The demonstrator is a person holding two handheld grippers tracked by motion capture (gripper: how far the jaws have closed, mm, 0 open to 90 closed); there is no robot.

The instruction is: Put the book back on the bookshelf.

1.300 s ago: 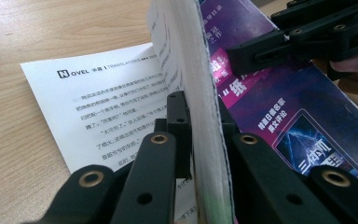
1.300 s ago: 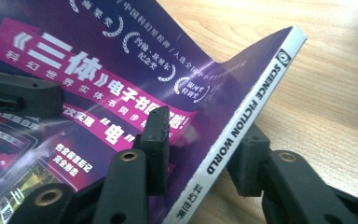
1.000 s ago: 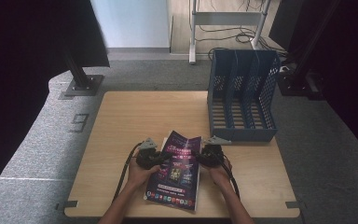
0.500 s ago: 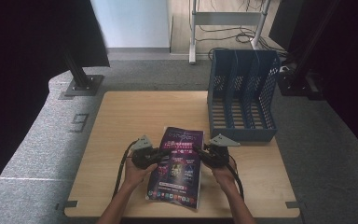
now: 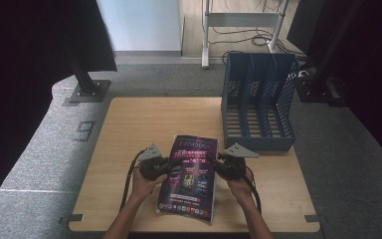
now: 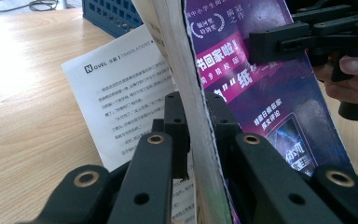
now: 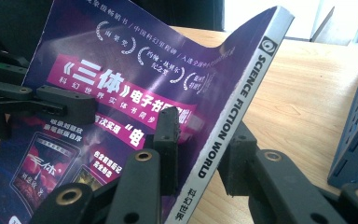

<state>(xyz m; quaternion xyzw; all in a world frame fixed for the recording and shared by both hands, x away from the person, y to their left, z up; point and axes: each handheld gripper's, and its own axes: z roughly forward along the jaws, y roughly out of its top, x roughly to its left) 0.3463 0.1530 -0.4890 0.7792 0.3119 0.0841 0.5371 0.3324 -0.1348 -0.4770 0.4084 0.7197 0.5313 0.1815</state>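
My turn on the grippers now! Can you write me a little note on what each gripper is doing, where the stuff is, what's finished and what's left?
Left gripper: shut on the magazine's page edge.
Right gripper: jaws just closing, gripping the magazine's spine side.
Magazine: purple cover up, held between both grippers over the table's near edge.
Blue file rack: at the far right corner, slots look empty.
Done: magazine gripped on both sides.
Left: probably stand it in a rack slot.

Wooden counter [image 5: 144,119] on grey carpet [image 5: 40,149]

A white metal stand [image 5: 206,35] rises at twelve o'clock, black curtains [image 5: 25,45] hang at nine and three, daylight beyond.
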